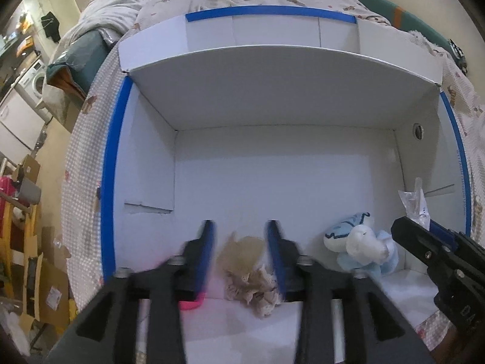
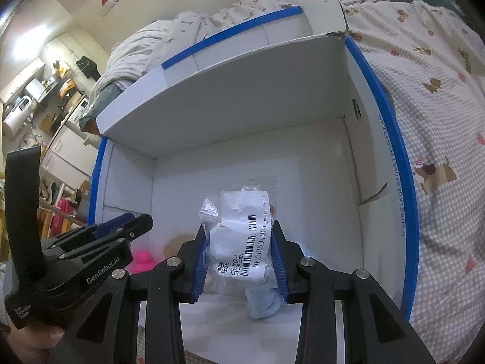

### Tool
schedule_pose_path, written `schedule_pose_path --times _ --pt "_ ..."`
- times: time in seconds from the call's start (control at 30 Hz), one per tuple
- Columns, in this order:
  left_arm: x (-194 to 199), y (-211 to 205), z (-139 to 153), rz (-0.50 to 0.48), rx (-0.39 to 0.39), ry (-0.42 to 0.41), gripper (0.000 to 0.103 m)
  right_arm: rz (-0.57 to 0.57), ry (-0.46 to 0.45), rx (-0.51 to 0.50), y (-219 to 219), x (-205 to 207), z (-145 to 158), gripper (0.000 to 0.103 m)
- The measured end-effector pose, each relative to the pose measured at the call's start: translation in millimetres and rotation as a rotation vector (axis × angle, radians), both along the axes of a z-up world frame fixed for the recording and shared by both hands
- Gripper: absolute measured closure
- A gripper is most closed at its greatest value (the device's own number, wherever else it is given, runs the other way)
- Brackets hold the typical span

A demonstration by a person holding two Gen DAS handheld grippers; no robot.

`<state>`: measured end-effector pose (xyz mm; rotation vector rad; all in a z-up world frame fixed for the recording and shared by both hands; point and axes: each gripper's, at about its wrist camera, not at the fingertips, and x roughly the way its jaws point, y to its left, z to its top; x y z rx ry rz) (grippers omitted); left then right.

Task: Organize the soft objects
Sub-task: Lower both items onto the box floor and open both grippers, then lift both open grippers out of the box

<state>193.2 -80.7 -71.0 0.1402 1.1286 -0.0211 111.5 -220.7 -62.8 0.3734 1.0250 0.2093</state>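
1. We see a big white box (image 1: 272, 157) with blue edges. It fills the middle of both views and sits on a bed with a dotted blanket (image 2: 439, 121).
2. Our left tongs (image 1: 241, 236) are at the bottom middle of the left view. They are open wide, with the two fingers well apart. They hold nothing.
3. A tan fluffy toy (image 1: 251, 276) lies on the box floor between those open fingers. We cannot tell if the fingers touch it.
4. A bit of a pink toy (image 1: 191, 303) peeks out under the left finger.
5. A blue and white plush toy (image 1: 360, 248) lies at the lower right of the left view, inside the box.
6. Our right tongs (image 2: 241, 248) are at the bottom middle of the right view. They are squeezed onto a clear plastic bag (image 2: 239, 230) with a white label. The bag sticks up between the fingers.
7. A light blue soft thing (image 2: 262, 303) shows just under the bag.
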Motion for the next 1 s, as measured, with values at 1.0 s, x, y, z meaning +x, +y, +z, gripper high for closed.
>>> schedule_pose_path --times 1.0 --pt "-34.4 30.2 32.3 0.040 0.019 -0.068 0.035 0.019 -0.028 0.077 2.6 -6.2 2.8 0.023"
